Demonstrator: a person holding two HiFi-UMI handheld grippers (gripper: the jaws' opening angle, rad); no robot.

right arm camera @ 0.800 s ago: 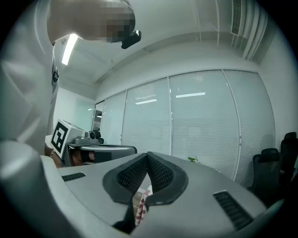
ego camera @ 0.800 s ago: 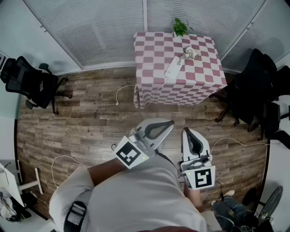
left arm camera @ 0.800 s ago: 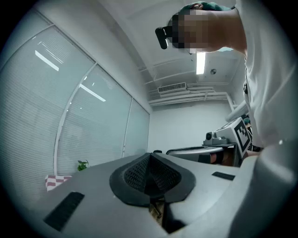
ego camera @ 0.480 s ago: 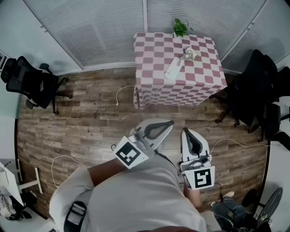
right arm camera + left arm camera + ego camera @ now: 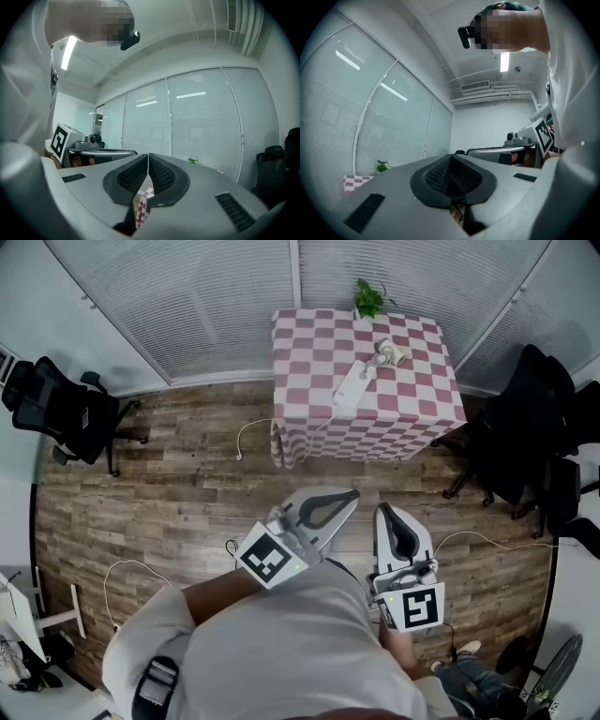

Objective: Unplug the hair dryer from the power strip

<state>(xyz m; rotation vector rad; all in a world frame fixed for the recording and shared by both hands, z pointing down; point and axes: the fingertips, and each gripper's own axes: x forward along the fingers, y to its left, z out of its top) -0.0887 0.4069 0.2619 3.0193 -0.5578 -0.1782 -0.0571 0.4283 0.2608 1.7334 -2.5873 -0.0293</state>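
Note:
A white power strip (image 5: 351, 385) lies on a small table with a red-and-white checked cloth (image 5: 412, 399) at the far side of the room. Just beyond its far end rests a pale hair dryer (image 5: 387, 352), its cord running to the strip. Both grippers are held close to the person's body, far short of the table. My left gripper (image 5: 352, 495) is shut, pads together with nothing between them (image 5: 450, 174). My right gripper (image 5: 383, 513) is shut and empty too (image 5: 148, 173). Past its jaws a strip of the checked cloth (image 5: 144, 200) shows.
A small green plant (image 5: 370, 296) stands at the table's back edge. Black office chairs sit at the left (image 5: 58, 409) and right (image 5: 530, 427). White cables (image 5: 248, 432) trail over the wooden floor (image 5: 169, 493). Blinds cover the glass walls behind the table.
The table and floor have slipped slightly left and up in the head view, a small shift of the head. Both grippers keep their place and stay shut.

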